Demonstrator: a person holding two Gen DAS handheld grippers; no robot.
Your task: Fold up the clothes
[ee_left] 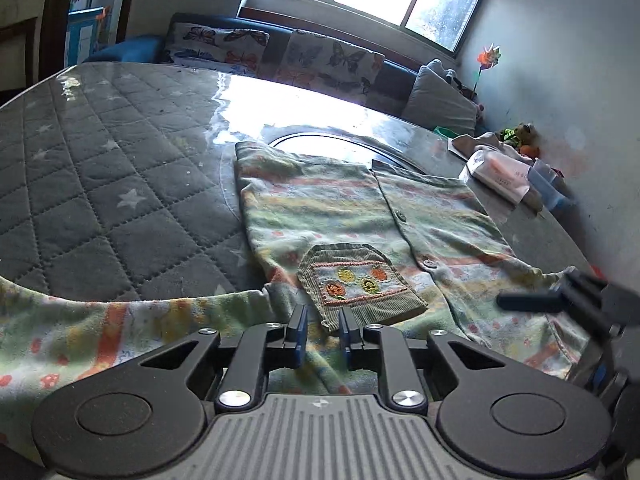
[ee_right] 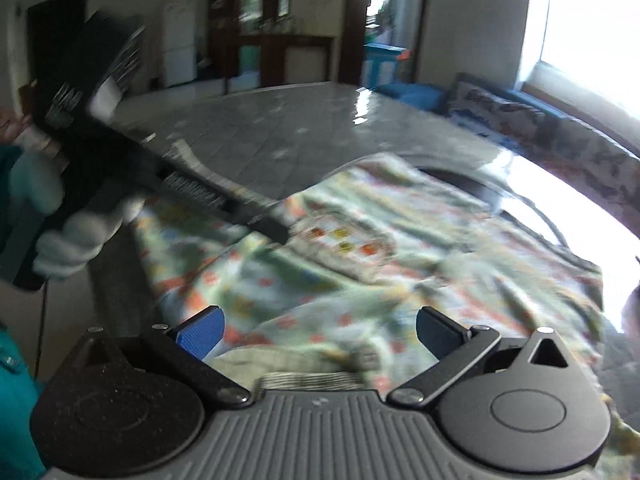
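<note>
A child's pale green buttoned top (ee_left: pixel 340 208) with orange and yellow stripes lies spread on the table, one sleeve trailing left toward the near edge. On its front sits a corduroy pocket (ee_left: pixel 352 280) with embroidered fruit. My left gripper (ee_left: pixel 323 330) hovers low over the pocket's near corner, jaws only narrowly apart and not pressing the cloth. In the right wrist view the left gripper (ee_right: pixel 276 232), held by a gloved hand (ee_right: pixel 76 240), reaches in over the blurred top (ee_right: pixel 400 240). My right gripper (ee_right: pixel 320 336) stands wide open above the top's near hem, and also appears blurred as the right gripper (ee_left: pixel 560 300).
The table (ee_left: pixel 100 152) has a grey quilted star cover under glossy plastic, with a round glass turntable (ee_left: pixel 320 142) behind the top. A tissue pack (ee_left: pixel 500 176) and small toys lie by the right wall. A sofa with butterfly cushions (ee_left: pixel 320 60) stands beyond.
</note>
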